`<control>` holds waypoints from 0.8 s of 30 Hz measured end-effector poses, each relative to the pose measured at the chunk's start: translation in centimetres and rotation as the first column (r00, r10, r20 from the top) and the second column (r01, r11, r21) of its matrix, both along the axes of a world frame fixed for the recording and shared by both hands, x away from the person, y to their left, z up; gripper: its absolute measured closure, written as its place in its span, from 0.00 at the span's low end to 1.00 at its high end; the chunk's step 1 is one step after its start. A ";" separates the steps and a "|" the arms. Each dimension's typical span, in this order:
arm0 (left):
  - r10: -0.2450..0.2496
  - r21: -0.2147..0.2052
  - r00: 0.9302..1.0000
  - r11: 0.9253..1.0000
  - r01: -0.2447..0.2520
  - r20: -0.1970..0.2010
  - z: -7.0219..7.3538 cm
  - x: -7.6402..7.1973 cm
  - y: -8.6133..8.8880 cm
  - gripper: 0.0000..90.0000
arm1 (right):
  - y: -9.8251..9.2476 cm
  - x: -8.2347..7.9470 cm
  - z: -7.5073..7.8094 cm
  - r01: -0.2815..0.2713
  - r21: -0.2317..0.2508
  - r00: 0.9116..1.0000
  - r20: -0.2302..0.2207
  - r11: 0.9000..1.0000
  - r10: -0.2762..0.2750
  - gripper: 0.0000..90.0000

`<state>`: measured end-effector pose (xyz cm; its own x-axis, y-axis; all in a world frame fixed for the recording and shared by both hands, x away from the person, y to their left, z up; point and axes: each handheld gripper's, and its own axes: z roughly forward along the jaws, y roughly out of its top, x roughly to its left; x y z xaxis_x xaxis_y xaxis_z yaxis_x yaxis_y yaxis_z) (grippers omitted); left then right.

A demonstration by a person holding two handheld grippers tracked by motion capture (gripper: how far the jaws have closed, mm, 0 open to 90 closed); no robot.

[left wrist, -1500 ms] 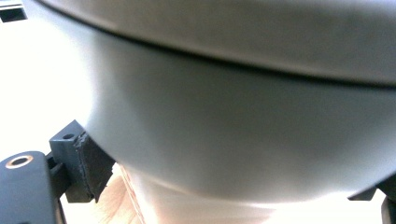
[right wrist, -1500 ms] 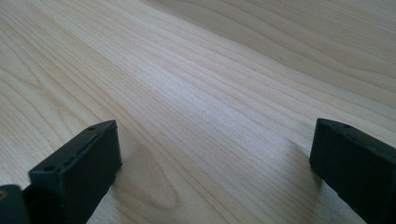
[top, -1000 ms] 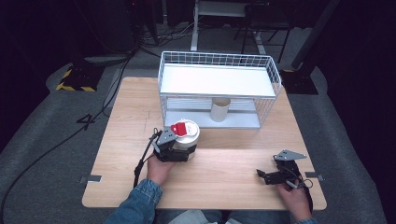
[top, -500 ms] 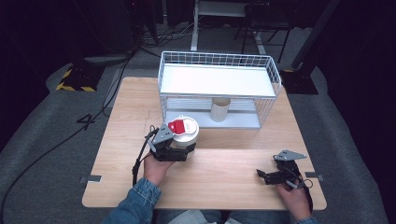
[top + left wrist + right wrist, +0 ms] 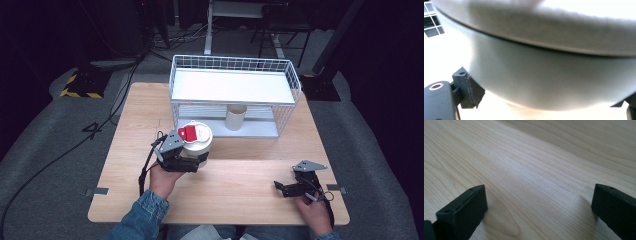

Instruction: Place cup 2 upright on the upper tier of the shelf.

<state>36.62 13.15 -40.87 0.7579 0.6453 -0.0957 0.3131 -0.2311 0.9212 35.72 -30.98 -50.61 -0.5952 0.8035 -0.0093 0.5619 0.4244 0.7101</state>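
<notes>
i count one white round tub with a red-labelled lid (image 5: 196, 139), one pale cylindrical cup (image 5: 235, 116) under the shelf, one white wire rack (image 5: 235, 85) at the far side, one wooden table (image 5: 240, 195), and my two black grippers, left (image 5: 192, 161) and right (image 5: 284, 188).

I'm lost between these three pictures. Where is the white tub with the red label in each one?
High view: the white tub sits left of centre, gripped by the left gripper, in front of the wire rack.
Left gripper view: its pale wall looms close between the jaws.
Right gripper view: bare wooden table, no tub.
Shared landmark: the wooden table.
</notes>
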 end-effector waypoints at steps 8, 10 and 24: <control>-0.040 0.000 0.999 0.999 0.040 0.016 1.8 -0.3 -0.2 0.14 | 0.1 0.0 0.0 0.003 0.001 1.000 0.000 1.000 -0.003 0.01; -0.041 -0.010 0.999 0.999 0.041 0.014 2.1 -0.3 -0.2 0.14 | 0.1 0.0 0.0 0.003 0.001 1.000 0.000 1.000 -0.003 0.01; -0.058 -0.014 0.998 0.998 0.058 0.039 4.8 0.3 -0.6 0.14 | 0.1 0.0 0.0 0.005 0.001 1.000 0.000 1.000 -0.005 0.01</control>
<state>36.91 12.55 -36.03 0.7973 0.5990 -0.0746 0.2633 -0.2339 0.9359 35.74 -30.90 -50.62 -0.5911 0.8066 -0.0085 0.5641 0.4209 0.7104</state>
